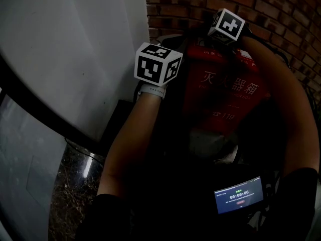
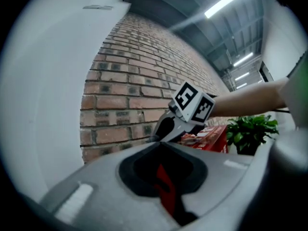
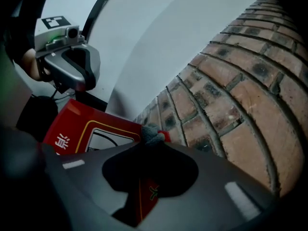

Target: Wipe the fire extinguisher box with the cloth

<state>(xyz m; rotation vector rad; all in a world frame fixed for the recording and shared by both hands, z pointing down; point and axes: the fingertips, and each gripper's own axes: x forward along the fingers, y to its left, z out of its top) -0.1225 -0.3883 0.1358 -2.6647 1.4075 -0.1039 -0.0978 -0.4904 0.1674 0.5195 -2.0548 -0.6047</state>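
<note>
1. A white wall (image 1: 75,44) fills the left of the head view.

2. The left tool (image 2: 161,142) is held close beside this wall, over the left side of the fire extinguisher box (image 1: 225,87). Its jaws are clenched tip to tip with nothing between them. Red from the box shows through the opening behind the tips. Whether this tool touches the box cannot be determined.

3. The fire extinguisher box is red with white characters on its face. It stands in the corner where the white wall meets the brick wall (image 3: 240,81), between the person's two forearms.

4. The right tool (image 3: 153,141) is at the far top of the box, just beside the brick wall. Its jaws are closed on the grey cloth (image 3: 152,133). A small tuft of cloth protrudes past the tips and sits at the top corner of the box, next to the bricks.

5. A marker cube (image 1: 228,26) rides on the right tool.

6. A green plant (image 2: 250,131) shows at the right of the left gripper view, beyond the box.

7. A small lit display (image 1: 238,195) sits at the lower right of the head view.
</note>
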